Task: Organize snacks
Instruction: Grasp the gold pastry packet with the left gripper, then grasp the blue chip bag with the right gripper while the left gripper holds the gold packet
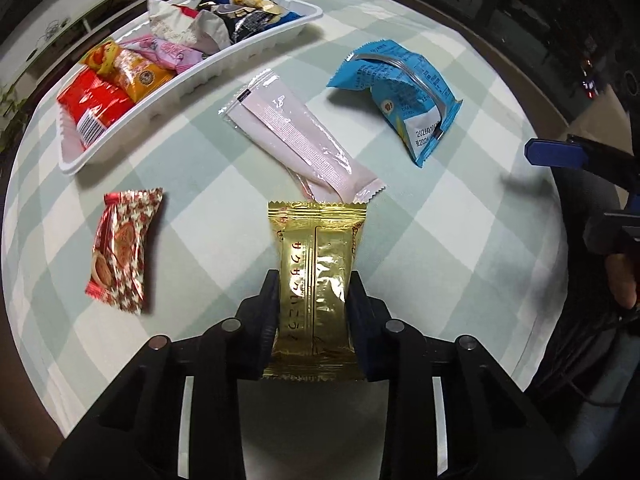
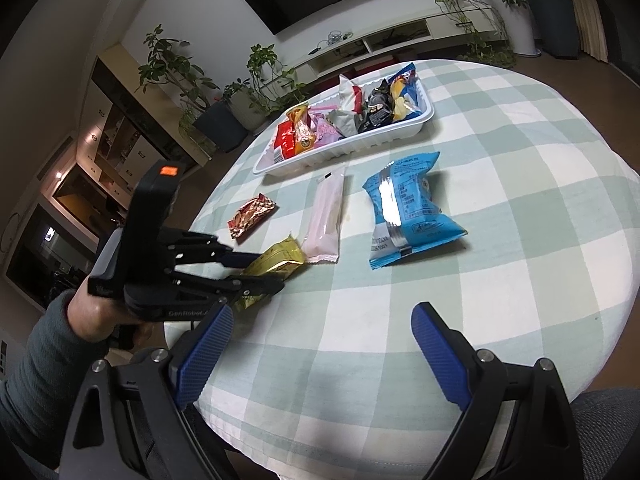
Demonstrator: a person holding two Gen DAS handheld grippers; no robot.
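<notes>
Green-and-white checked cloth covers the round desk (image 2: 500,240) we work at, with a dark wall screen and potted plants behind it.

Our left gripper (image 1: 314,300) points steeply down and is clamped on a gold snack packet (image 1: 318,276); its 2 fingers press the packet's long sides, and the packet's far end reaches out past the fingertips. In the right wrist view the same gold snack packet (image 2: 276,266) sits between the left gripper's black fingers, low over the cloth, with a hand (image 2: 94,320) in a grey sleeve gripping the handle.

Just beyond the gold packet's far end lies a long pale pink wrapper (image 1: 296,136), slanting away to the left. Further off and to the right of it sits a blue snack bag (image 1: 400,92). To the left of the left gripper lies a red patterned packet (image 1: 120,252). Beyond all of these, up and to the left, a white plastic tray (image 1: 192,84) holds red, orange, pink, white, black and blue packets.

Our right gripper (image 2: 324,356) has its blue-padded fingers (image 2: 204,356) spread wide with nothing between them, poised above the near edge of the desk. The blue snack bag (image 2: 408,208) lies ahead of it, well apart.
</notes>
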